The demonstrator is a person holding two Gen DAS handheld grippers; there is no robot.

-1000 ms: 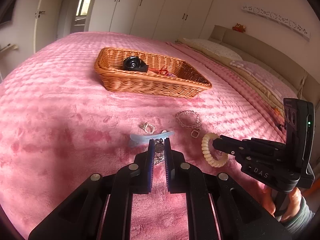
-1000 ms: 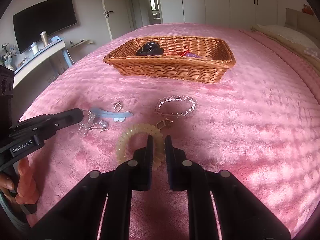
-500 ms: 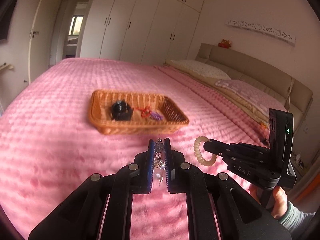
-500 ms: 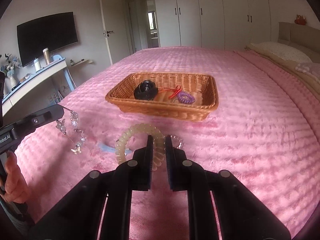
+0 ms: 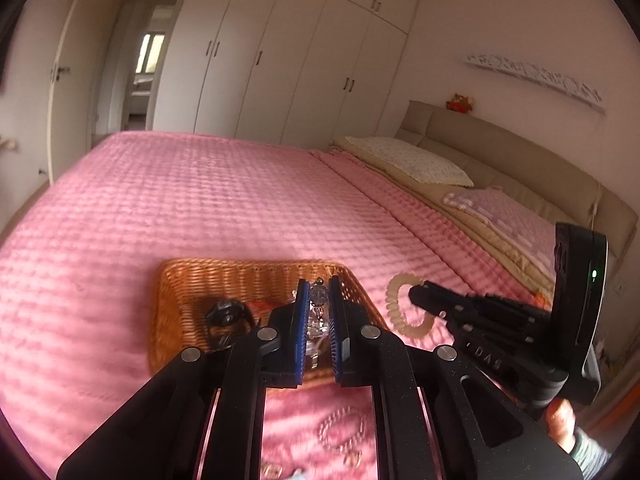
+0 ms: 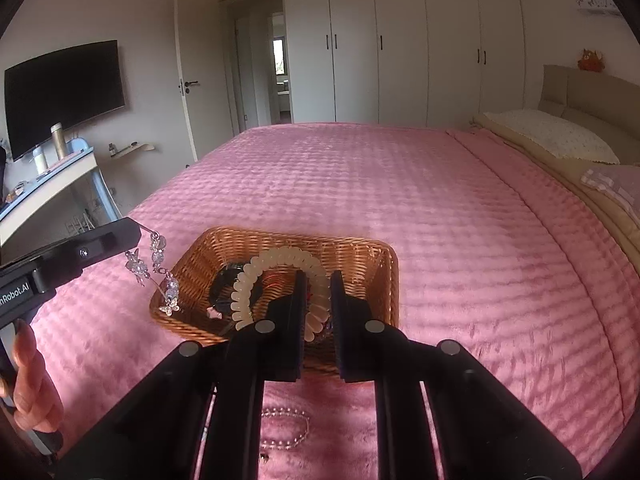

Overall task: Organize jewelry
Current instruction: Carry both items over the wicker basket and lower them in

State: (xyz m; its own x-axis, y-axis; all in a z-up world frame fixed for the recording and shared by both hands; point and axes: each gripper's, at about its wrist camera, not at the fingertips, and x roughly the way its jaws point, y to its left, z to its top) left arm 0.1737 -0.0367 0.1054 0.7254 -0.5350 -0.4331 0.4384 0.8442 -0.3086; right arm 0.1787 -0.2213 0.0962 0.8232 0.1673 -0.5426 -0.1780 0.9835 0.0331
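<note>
A wicker basket (image 5: 172, 292) (image 6: 384, 276) sits on the pink bedspread with a black item (image 5: 228, 314), a red item and others inside. My left gripper (image 5: 318, 300) is shut on a crystal bead chain (image 5: 318, 294) and holds it above the basket; the chain dangles in the right wrist view (image 6: 158, 268). My right gripper (image 6: 318, 292) is shut on a cream spiral hair tie (image 6: 276, 280) above the basket; the tie also shows in the left wrist view (image 5: 400, 308).
A clear bead bracelet (image 6: 284, 428) (image 5: 340, 428) lies on the bedspread near me, below the grippers. Pillows (image 5: 412, 160) and a headboard are at the right. A desk (image 6: 48, 176) and TV stand left of the bed.
Both grippers lifted their items off the bedspread and moved forward. They now hang over the basket, which was further away before.
</note>
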